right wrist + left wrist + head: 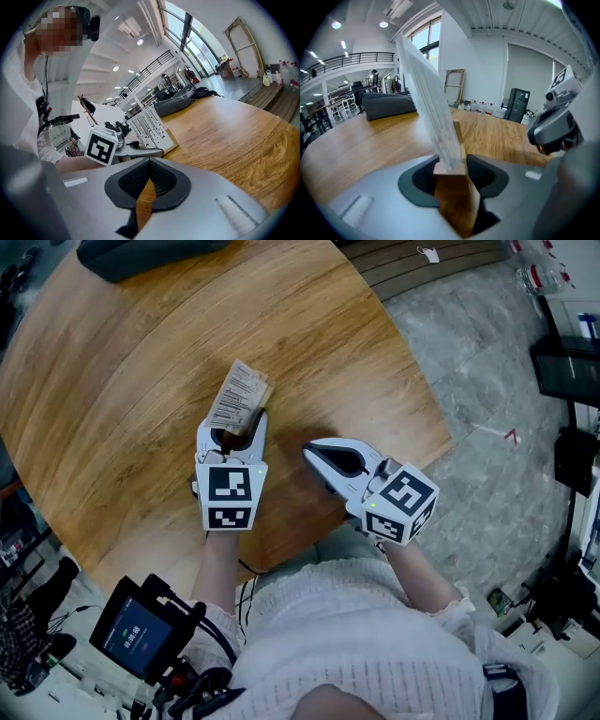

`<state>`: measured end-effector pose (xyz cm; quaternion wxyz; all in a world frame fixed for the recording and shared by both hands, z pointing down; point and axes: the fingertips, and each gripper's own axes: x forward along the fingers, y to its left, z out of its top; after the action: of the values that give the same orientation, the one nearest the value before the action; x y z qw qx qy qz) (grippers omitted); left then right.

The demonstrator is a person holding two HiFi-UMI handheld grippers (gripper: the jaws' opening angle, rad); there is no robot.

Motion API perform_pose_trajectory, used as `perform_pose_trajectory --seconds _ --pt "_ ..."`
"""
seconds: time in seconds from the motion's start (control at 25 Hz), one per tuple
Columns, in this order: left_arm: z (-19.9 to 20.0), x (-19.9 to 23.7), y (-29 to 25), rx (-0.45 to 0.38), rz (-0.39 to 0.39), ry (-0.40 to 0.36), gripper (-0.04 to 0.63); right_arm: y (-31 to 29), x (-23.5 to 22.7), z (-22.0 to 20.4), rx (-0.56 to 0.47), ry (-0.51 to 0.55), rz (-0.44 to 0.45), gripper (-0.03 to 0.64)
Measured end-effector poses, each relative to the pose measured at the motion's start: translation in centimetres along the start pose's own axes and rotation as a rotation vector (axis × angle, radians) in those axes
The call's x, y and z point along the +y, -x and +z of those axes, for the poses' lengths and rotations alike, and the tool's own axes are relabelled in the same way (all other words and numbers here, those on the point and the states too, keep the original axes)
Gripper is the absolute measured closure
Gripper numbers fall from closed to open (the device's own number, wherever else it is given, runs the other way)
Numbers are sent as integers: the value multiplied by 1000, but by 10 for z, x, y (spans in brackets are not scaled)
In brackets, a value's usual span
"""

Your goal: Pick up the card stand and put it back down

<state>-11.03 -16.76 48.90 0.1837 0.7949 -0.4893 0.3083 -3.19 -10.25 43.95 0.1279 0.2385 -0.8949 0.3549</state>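
The card stand (451,180) is a small wooden block with a printed white card (429,103) standing in its slot. It sits between the pads of my left gripper (452,164), and both pads rest against its sides. From the head view the card (238,397) leans away just past my left gripper (234,424) near the middle of the round wooden table (112,381). My right gripper (311,452) is a short way to the right, its jaws together with nothing in them. In the right gripper view my right gripper (150,161) points toward the card (147,126).
A dark bag (141,254) lies at the table's far edge. The table's curved edge runs close on the right, with grey floor (487,390) beyond. A handheld device with a lit screen (136,638) hangs at the lower left, by the person's sleeve.
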Motion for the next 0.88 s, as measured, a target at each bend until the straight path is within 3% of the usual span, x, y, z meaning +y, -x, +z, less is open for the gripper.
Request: perform_pose_trajectory --seconds 0.64,0.88 --pt "37 7 3 -143 15 28 411 -4 -14 31 -61 105 0 617" --pt "73 -9 69 -243 59 20 411 22 28 57 -125 203 40 617"
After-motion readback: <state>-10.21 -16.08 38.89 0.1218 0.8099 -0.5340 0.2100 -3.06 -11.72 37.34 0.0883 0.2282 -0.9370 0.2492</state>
